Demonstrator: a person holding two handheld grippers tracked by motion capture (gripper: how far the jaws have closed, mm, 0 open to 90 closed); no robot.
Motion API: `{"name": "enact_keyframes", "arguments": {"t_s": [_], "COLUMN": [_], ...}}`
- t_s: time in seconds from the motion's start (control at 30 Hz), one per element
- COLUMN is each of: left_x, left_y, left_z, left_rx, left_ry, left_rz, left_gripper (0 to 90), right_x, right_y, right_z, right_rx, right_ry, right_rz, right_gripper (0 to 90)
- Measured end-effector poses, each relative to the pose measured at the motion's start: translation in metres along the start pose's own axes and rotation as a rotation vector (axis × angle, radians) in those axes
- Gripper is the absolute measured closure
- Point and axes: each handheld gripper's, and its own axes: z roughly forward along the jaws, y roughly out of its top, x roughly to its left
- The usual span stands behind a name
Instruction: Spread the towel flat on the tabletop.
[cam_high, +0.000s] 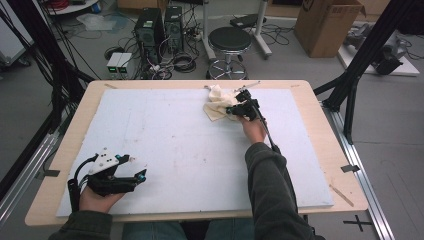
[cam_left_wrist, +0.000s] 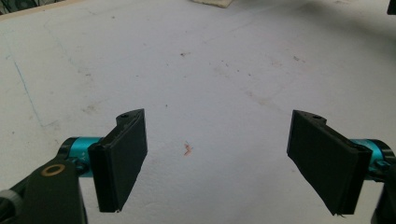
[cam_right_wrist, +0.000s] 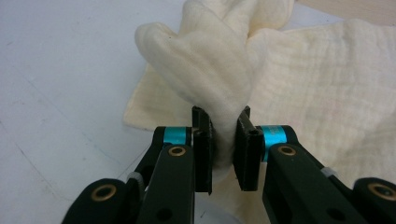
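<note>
Your right gripper (cam_right_wrist: 223, 149) pinching a cream cloth (cam_right_wrist: 327, 93) fold at twelve o'clock, cloth's far edge cut off, your left gripper (cam_left_wrist: 224, 158) gaping wide, empty.

Your right gripper (cam_right_wrist: 223, 149) is covering the strip of cloth (cam_right_wrist: 224, 70) pinched between its pads, so that fold's end is staying out of sight. In the right gripper view the cloth is running off the frame at 12 and 3 o'clock. In the high view your right hand (cam_high: 252, 127) is blocking the cloth's (cam_high: 216, 102) 4 o'clock corner, and the small metal item (cam_high: 248, 86) just beyond it is reading too tiny to identify. In the left gripper view the cloth (cam_left_wrist: 212, 2) is getting cropped at 12 o'clock.
</note>
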Motion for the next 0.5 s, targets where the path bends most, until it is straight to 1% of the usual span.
{"name": "enact_keyframes", "arguments": {"t_s": [0.3, 0.37, 0.4, 0.43, 0.5], "left_x": [0.0005, 0.0005, 0.0007, 0.0006, 0.0007], "left_y": [-0.0001, -0.0002, -0.0002, -0.0001, 0.0000], "left_z": [-0.0009, -0.0012, -0.0012, -0.0013, -0.0011], "left_rx": [0.001, 0.000, 0.000, 0.001, 0.000], "left_ry": [-0.001, 0.002, 0.002, 0.000, -0.003], "left_rz": [-0.001, -0.003, -0.002, -0.003, 0.000], "left_gripper": [20.6, 20.6, 20.6, 20.6, 20.6], "right_x": [-0.0004, 0.0003, 0.0000, 0.0006, 0.0018], "right_y": [-0.0016, -0.0019, -0.0019, -0.0021, -0.0020], "right_z": [0.0014, 0.0005, 0.0006, 0.0000, -0.0007], "right_rx": [-0.006, -0.005, -0.015, -0.017, -0.024], "right_ry": [0.005, 0.006, 0.010, 0.012, 0.009], "right_rz": [0.008, 0.020, 0.013, 0.014, 0.001], "right_gripper": [80.3, 80.3, 80.3, 80.3, 80.3]}}
